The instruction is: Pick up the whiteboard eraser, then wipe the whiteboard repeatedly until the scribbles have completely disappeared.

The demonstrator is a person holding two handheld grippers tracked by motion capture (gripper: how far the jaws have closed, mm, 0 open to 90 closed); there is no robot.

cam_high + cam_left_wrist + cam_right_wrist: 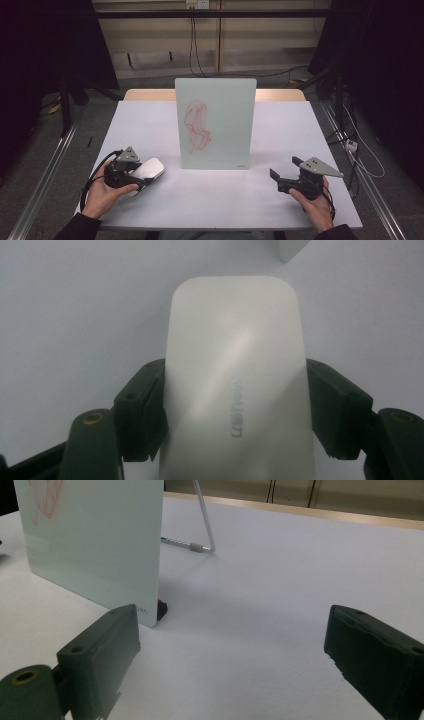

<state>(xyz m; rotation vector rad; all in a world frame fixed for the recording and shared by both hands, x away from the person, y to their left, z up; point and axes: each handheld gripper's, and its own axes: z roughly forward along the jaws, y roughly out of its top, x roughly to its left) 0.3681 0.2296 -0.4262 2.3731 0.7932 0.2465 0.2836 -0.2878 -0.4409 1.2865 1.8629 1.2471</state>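
A white rounded eraser block (pixel 148 170) lies at the table's front left, and my left gripper (pixel 131 173) is shut on it. In the left gripper view both black jaws press on the sides of the eraser (pixel 235 385), which carries a small grey logo. An upright frosted glass board (pixel 215 123) with red scribbles (pixel 196 126) stands mid-table. My right gripper (pixel 284 172) rests open at the front right, off the board's right lower corner. In the right gripper view its jaws stand wide apart over bare table, with the board (pixel 95 545) to the left.
The white table (pixel 280 125) has a wooden strip along its far edge. A wire stand (pixel 202 525) props the board from behind. Metal rails run along both sides of the table, and cables lie on the floor at the right.
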